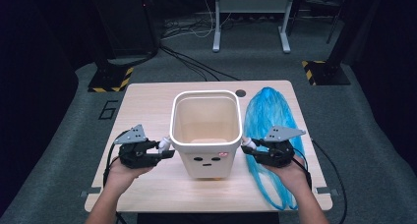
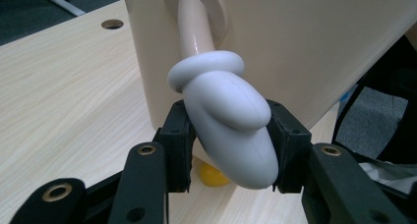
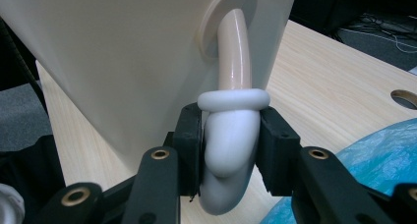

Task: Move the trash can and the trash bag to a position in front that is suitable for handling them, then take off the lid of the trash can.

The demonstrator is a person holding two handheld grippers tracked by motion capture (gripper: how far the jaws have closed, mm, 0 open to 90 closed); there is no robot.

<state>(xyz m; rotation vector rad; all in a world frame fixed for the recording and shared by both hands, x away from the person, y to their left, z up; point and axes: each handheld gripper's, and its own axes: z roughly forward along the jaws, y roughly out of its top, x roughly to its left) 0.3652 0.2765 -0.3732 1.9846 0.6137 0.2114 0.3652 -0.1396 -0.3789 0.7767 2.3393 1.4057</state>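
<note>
Left gripper (image 2: 228, 140) pinching bin (image 1: 206, 130) mitten hand (image 2: 231, 116); right gripper (image 3: 230, 150) likewise; bag (image 1: 268, 116) partly hidden

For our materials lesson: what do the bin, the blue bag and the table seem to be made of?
Bin: probably smooth cream plastic, moulded with a faint sheen. Blue bag: thin, crinkled, see-through plastic film. Table: pale wood or wood-look laminate, matt, with visible grain.

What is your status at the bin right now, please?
Left gripper shut on the bin's white mitten hand. Right gripper shut on the other mitten hand. Bin upright on table. Blue bag beside it, not blocking.
</note>
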